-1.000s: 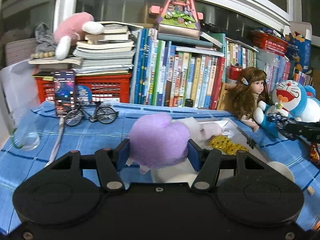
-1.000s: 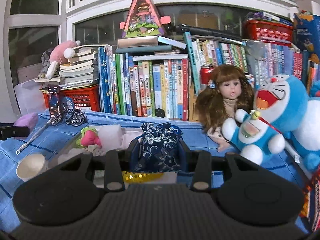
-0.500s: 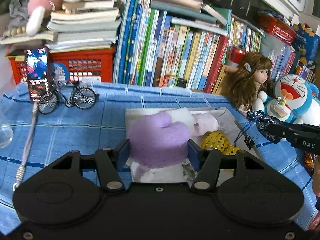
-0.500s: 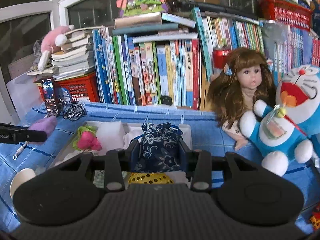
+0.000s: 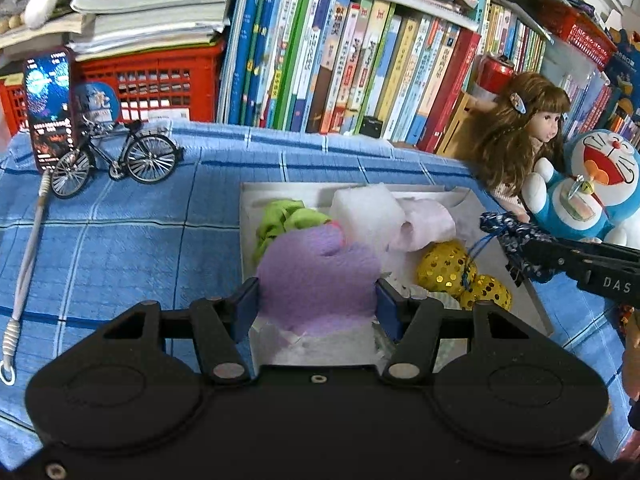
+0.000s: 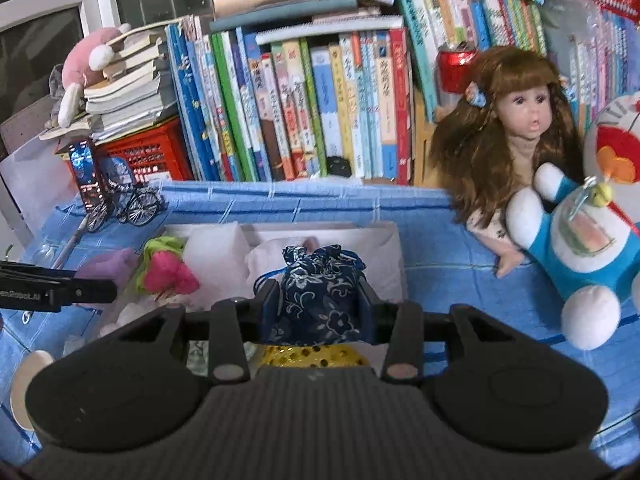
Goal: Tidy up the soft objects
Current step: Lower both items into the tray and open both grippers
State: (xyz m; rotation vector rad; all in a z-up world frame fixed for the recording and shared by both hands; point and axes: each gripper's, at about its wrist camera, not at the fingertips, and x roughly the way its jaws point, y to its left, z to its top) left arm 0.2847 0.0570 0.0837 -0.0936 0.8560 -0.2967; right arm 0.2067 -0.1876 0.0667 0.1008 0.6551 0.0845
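My left gripper [image 5: 316, 300] is shut on a purple plush heart [image 5: 316, 272] and hangs over the near left part of a white box [image 5: 280, 194]. In the box lie a green cloth [image 5: 284, 216], a white foam block [image 5: 366, 210], a pale pink cloth [image 5: 428, 226] and gold sequin balls [image 5: 448, 266]. My right gripper [image 6: 318, 306] is shut on a navy floral pouch [image 6: 320, 296] above the same white box [image 6: 384, 236]. From the left wrist view the pouch [image 5: 508, 232] and the right gripper [image 5: 538, 254] hang at the box's right edge. A pink and green plush flower [image 6: 166, 268] shows in the right wrist view.
The box stands on a blue checked cloth [image 5: 120, 232]. Behind it run a row of books [image 5: 340, 60], a red crate [image 5: 152, 76], a toy bicycle [image 5: 114, 158] and a phone [image 5: 50, 108]. A doll [image 6: 504, 140] and a blue cat plush [image 6: 580, 248] sit at the right.
Both grippers have moved forward and tilted down over the white box, each still gripping its object. The box and its contents now fill more of each view.
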